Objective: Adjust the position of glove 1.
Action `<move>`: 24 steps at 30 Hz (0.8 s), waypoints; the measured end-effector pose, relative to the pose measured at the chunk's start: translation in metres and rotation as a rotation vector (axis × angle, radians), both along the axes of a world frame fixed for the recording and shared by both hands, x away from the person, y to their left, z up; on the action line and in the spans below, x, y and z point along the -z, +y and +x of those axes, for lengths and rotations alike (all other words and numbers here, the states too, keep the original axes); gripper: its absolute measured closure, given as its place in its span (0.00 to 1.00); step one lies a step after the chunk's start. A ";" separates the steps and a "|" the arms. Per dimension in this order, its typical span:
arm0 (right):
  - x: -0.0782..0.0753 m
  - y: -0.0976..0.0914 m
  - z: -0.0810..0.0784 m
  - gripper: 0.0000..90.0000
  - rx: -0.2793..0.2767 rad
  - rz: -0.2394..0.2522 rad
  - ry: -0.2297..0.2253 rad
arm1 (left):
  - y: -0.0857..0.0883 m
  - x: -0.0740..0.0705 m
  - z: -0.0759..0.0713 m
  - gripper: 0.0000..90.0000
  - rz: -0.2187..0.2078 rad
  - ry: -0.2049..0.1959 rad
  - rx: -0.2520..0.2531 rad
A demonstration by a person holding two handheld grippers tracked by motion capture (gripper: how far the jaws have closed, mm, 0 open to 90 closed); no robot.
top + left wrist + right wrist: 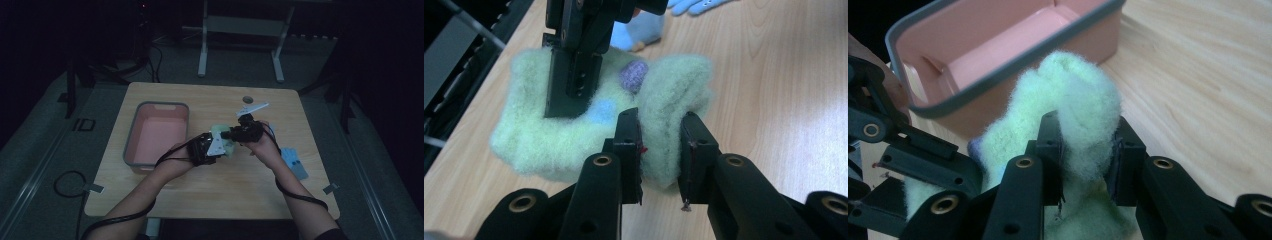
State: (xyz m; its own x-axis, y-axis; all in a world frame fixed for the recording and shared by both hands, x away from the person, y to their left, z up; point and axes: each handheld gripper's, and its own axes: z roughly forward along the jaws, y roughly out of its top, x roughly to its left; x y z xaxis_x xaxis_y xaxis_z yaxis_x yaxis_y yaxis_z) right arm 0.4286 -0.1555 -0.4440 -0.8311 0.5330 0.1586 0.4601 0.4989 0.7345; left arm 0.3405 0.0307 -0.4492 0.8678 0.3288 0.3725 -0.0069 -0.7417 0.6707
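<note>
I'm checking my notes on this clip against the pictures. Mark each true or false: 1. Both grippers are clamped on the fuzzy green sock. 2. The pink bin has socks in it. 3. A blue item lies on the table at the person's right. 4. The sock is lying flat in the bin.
1. True: the left gripper and the right gripper each pinch a fold of the fuzzy green sock.
2. False: the pink bin shows nothing inside it.
3. True: a blue item lies there.
4. False: the sock is between the grippers, beside the bin.
</note>
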 end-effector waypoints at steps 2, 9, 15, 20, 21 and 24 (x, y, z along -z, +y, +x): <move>-0.006 0.007 0.001 0.80 -0.008 -0.004 -0.009 | 0.006 -0.004 0.000 0.83 -0.001 -0.006 -0.008; -0.019 0.029 0.008 0.80 -0.037 -0.003 -0.025 | 0.026 -0.014 0.002 0.83 -0.002 -0.022 -0.042; -0.023 0.049 0.013 0.80 -0.054 -0.005 -0.028 | 0.041 -0.018 0.003 0.83 0.022 -0.029 -0.064; -0.028 0.073 0.018 0.80 -0.065 -0.007 -0.036 | 0.058 -0.021 0.004 0.83 0.015 -0.034 -0.097; -0.028 0.077 0.019 0.80 -0.069 -0.007 -0.035 | 0.061 -0.020 0.004 0.83 0.018 -0.036 -0.103; -0.028 0.084 0.020 0.80 -0.077 -0.006 -0.036 | 0.070 -0.020 0.002 0.83 0.034 -0.046 -0.117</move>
